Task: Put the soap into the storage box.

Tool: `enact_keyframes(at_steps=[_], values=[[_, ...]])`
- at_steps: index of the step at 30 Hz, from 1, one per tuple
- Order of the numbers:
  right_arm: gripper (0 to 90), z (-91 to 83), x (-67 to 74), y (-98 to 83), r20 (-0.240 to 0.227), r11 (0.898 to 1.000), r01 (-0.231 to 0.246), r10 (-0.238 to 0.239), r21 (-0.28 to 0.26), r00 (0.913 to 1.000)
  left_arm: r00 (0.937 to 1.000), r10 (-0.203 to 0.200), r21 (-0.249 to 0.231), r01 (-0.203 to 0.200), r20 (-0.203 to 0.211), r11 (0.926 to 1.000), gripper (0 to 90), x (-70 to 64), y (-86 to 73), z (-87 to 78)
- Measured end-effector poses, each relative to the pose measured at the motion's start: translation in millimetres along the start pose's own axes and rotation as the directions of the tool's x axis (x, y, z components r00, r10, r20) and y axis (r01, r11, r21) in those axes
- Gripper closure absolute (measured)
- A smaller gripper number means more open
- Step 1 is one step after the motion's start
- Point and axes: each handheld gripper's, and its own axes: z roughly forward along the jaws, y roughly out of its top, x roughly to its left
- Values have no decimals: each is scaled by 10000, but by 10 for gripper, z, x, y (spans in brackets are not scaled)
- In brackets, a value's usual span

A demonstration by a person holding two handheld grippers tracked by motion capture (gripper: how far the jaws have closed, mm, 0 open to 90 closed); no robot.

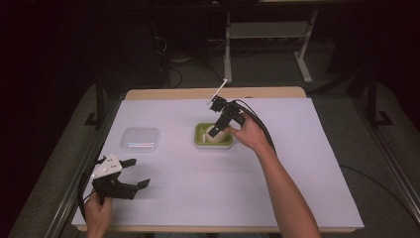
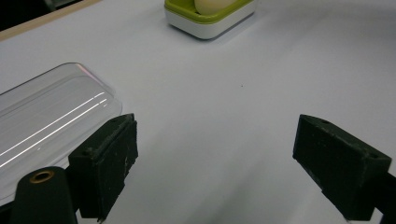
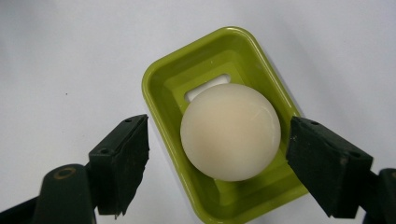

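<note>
Now right hand-held gripper (image 3: 217, 158) open, straddling ball (image 3: 230, 132)

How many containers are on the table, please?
2: a green tray holding the cream ball at centre, and a clear lidded box to its left.

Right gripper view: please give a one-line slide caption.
Open right tool poised above a cream ball resting in a green tray.
</note>
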Motion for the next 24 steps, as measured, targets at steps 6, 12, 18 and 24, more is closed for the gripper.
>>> enact_keyframes(at_steps=[6,12,18,24], values=[[207,-91,-3,-53,-141,9996,-58,54,-291,9999,9999,-140,65,139,62,9999,132,12,-11,5],[224,-205,-33,-188,-147,9975,-205,195,-680,9997,9999,-167,147,168,-25,9998,132,4,-8,-21],[209,-266,-37,-332,-239,9967,-419,403,-698,9989,9997,-183,120,184,-141,9998,132,4,-26,-44],[203,-371,-47,-457,-329,9938,-644,616,-904,9976,9998,-147,207,150,-135,9997,132,-12,-26,-33]])
